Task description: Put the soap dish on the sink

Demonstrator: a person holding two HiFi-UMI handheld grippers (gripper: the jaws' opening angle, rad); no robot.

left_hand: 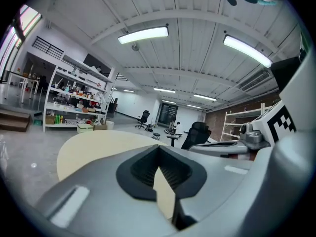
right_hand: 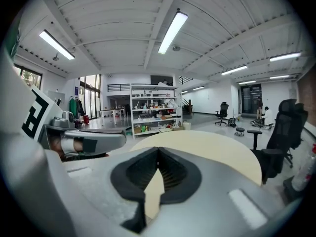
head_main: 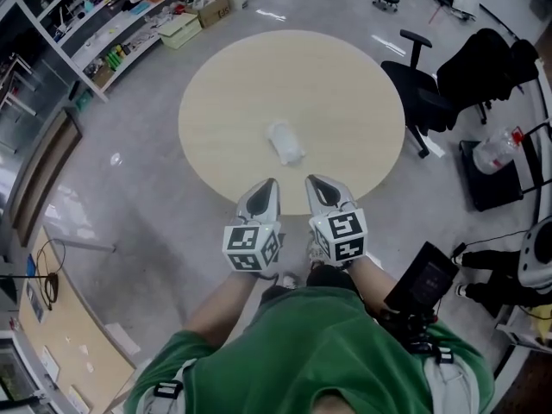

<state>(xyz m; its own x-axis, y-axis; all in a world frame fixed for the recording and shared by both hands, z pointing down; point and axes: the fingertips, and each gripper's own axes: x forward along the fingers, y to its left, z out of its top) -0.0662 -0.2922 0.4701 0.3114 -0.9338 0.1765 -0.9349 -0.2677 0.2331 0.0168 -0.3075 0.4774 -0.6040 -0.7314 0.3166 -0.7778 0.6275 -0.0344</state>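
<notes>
**A:** Soap dish (head_main: 285, 142), if that's what the small pale thing is. Where does it lie from the grippers?

**B:** It's near the middle of the round table (head_main: 224, 102), straight ahead and well apart from both. The left gripper (head_main: 271, 183) and right gripper (head_main: 312, 181) sit side by side over the table's near edge, and it falls roughly between the lines they point along.

**A:** Which is nearer?

**B:** Neither by much. Its long axis runs on a slant, far end toward the left, near end toward the right, so I'd judge the right gripper slightly better placed for that near end.

**A:** And the jaws?

**B:** Each gripper's own view shows its jaws closed together, tips meeting on nothing. They'd need to part first. No sink shows in any view.
</notes>
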